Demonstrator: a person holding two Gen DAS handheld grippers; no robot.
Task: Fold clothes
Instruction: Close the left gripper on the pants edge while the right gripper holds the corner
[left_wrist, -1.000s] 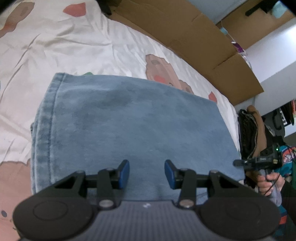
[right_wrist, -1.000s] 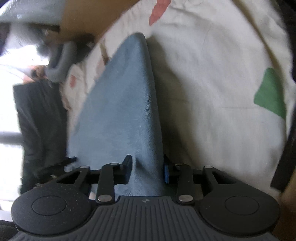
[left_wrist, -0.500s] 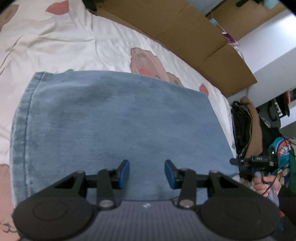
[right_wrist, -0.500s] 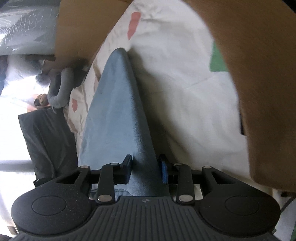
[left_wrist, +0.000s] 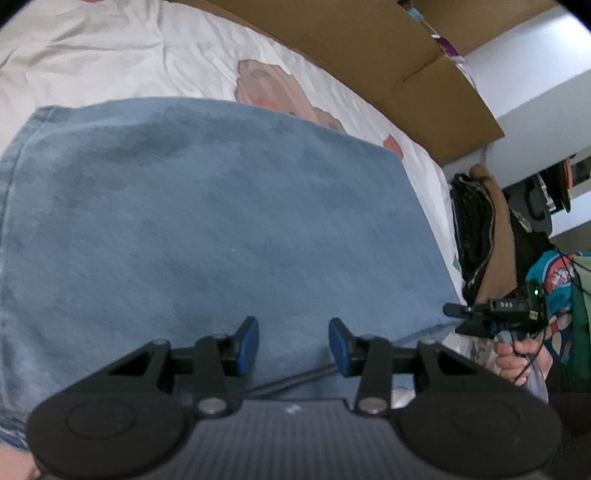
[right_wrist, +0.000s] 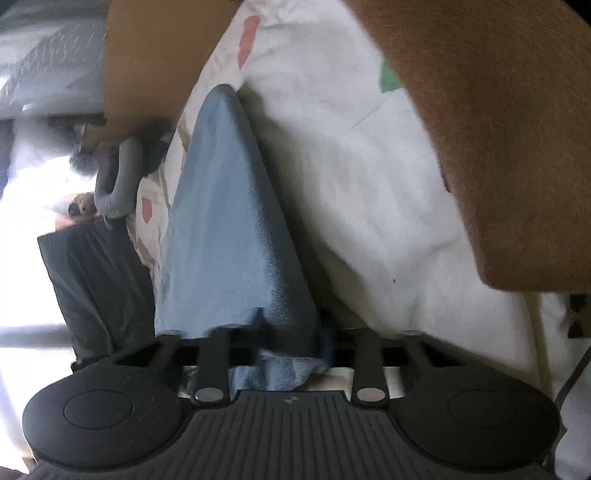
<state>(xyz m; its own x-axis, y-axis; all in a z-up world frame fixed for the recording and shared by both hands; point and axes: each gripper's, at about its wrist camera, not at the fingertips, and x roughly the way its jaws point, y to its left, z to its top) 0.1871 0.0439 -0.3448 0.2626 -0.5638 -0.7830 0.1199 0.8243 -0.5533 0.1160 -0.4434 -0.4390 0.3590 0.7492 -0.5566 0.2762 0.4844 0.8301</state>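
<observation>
With the denim (left_wrist: 221, 229) laid flat on the bed (left_wrist: 110, 55), its corner is being pinched by the closing right tool (right_wrist: 291, 345), while the left tool (left_wrist: 293, 345), half-open & empty, is best clamped on the near edge w/ both lifted evenly.

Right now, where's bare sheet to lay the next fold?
Free: the printed bedsheet beyond the blue denim garment, up to the cardboard. Also the white strip between garment and brown cardboard flap. Crowded: the bed's right edge, by the dark clothes pile.
</observation>
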